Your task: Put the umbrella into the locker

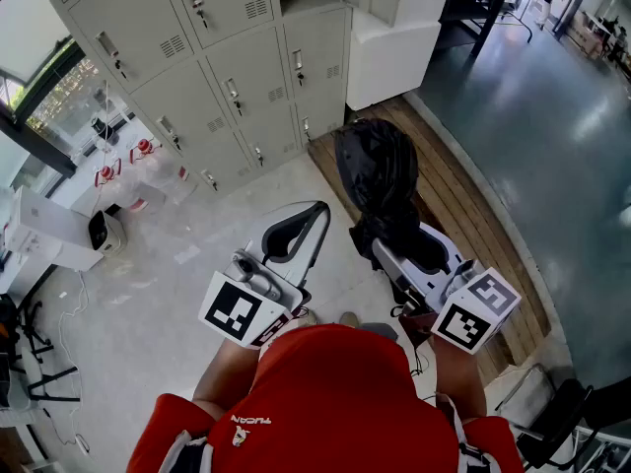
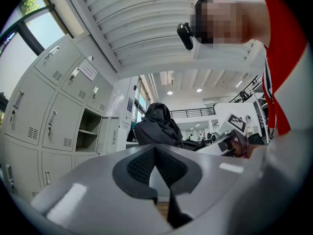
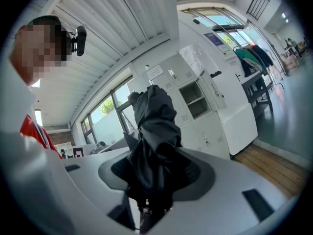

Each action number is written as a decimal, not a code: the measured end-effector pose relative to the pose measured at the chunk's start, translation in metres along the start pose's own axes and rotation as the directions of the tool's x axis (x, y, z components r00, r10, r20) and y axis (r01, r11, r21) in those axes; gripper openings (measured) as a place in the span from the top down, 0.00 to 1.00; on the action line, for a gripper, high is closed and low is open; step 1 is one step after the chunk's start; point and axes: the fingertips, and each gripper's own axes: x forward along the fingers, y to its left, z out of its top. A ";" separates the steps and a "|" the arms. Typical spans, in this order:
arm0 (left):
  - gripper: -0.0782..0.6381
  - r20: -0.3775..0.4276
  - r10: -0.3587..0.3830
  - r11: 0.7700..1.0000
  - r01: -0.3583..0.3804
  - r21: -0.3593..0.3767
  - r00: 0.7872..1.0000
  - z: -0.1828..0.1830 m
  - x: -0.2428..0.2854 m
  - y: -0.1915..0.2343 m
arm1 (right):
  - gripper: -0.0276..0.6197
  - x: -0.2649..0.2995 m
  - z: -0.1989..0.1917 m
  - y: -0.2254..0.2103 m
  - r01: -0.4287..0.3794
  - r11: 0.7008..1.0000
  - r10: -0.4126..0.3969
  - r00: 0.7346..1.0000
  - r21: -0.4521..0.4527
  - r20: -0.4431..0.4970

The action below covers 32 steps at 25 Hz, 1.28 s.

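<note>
Right gripper view looks along the right hand-held gripper (image 3: 154, 175), whose two jaws are pinched on the folded black umbrella (image 3: 154, 121). Its dark pads press on the bunched fabric from both sides, and the cloth rises in a loose bundle above them. In the head view the same right hand-held gripper (image 1: 386, 249) holds the umbrella (image 1: 375, 170) out in front of the person (image 1: 335, 402), roughly level, over the edge where the pale floor meets a strip of wooden floor (image 1: 463, 215).

Just beside it, on the person's other side, the left hand-held gripper (image 1: 317, 210) has its jaws pressed together at the tips with nothing between them. The left gripper view confirms this: the ribbed pads (image 2: 142, 163) meet in a point and only the room shows beyond the left hand-held gripper (image 2: 155, 150), with the umbrella (image 2: 156, 126) to its right. Each tool carries a marker cube (image 1: 237, 308).

Ahead stands a bank of grey lockers (image 1: 227, 77), most doors closed. One open compartment (image 3: 193, 94) shows among them, also seen at (image 2: 88, 129). The umbrella is well apart from the lockers and outside every compartment.
</note>
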 end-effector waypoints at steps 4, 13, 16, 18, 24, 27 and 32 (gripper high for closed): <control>0.88 0.000 -0.004 1.000 0.004 0.005 1.000 -0.001 0.003 -0.002 | 0.64 0.001 0.000 -0.001 -0.005 1.000 0.005 1.000 -0.007 -0.004; 0.88 -0.011 -0.001 1.000 0.001 0.014 1.000 -0.003 0.004 -0.004 | 0.64 0.002 0.000 -0.003 -0.017 1.000 0.017 1.000 0.000 -0.001; 0.88 -0.011 0.009 1.000 -0.009 0.014 1.000 -0.001 0.007 -0.003 | 0.64 0.002 0.003 -0.008 -0.019 1.000 0.019 1.000 0.013 -0.002; 0.88 -0.011 0.021 1.000 -0.021 0.014 1.000 -0.001 0.011 -0.001 | 0.64 0.001 0.006 -0.014 -0.014 1.000 0.014 1.000 0.006 -0.008; 0.88 -0.013 0.061 0.998 -0.060 0.020 0.998 -0.004 0.024 0.001 | 0.64 0.001 0.018 -0.028 -0.037 0.999 0.037 0.999 -0.017 -0.018; 0.88 -0.012 0.077 0.997 -0.077 0.027 0.997 -0.004 0.034 -0.002 | 0.64 0.000 0.027 -0.036 -0.057 0.998 0.056 0.998 -0.029 -0.022; 0.88 -0.007 0.113 0.993 -0.113 0.035 0.994 -0.009 0.054 -0.005 | 0.64 -0.004 0.038 -0.049 -0.093 0.994 0.091 0.995 -0.053 -0.035</control>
